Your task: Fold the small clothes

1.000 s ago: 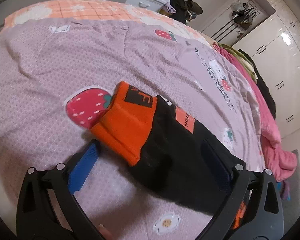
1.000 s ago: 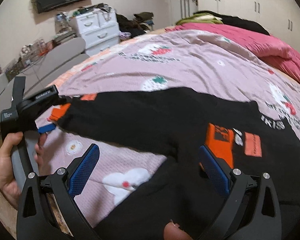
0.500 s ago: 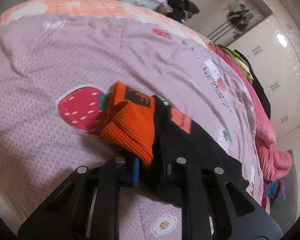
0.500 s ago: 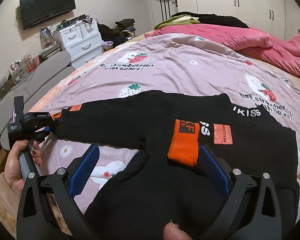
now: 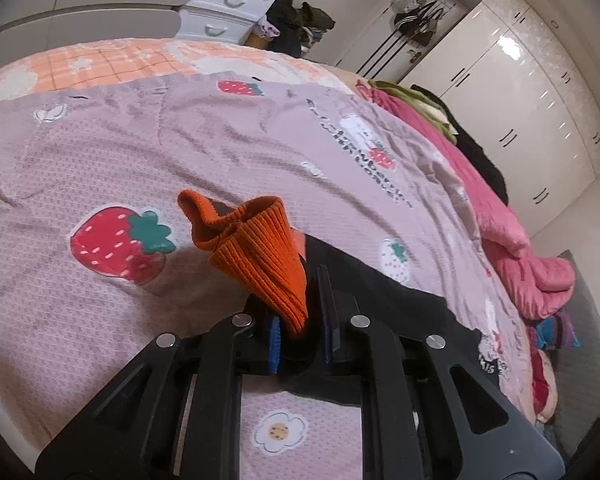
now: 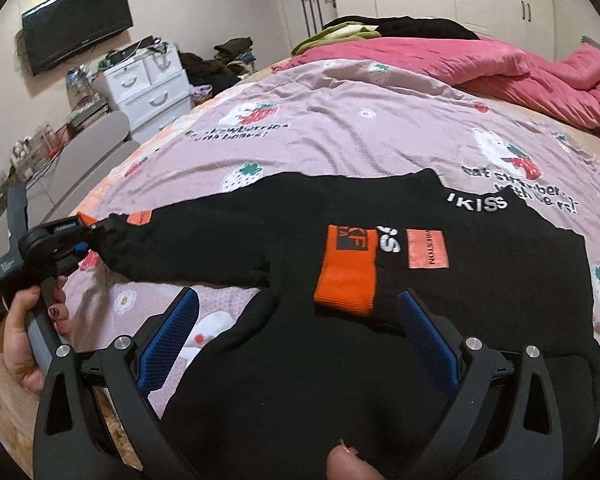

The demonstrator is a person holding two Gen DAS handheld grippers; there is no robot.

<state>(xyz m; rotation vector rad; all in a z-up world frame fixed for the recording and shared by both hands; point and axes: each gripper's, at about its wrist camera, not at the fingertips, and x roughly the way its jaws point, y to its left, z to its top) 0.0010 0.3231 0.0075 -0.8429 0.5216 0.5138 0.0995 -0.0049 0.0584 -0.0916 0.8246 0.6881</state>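
A: One sleeve is folded in already: its orange cuff (image 6: 346,270) is lying flat on the chest of the black sweater (image 6: 340,380). We're working the other one now. The left gripper (image 5: 300,334) is clenched on the second orange cuff (image 5: 256,252), raised off the bedspread (image 5: 180,152) near the bed's left edge.

B: And the right gripper (image 6: 296,328)?

A: Released, jaws wide, hovering over the sweater's lower half near the bed's front edge. Holding nothing.

B: We're seeing risks?

A: We're pinching only the cuff's ribbed end. Knit stretches, so it may be slipping out mid-swing and dropping short of the chest.

B: Body shifting too?

A: Likely. Nothing is pinning the torso, so dragging the sleeve across could be pulling the shoulder along and rucking the first fold. The bedspread is soft and wrinkled, so it's giving little grip.

B: We're also risking the sleeve twisting if it lands bunched.
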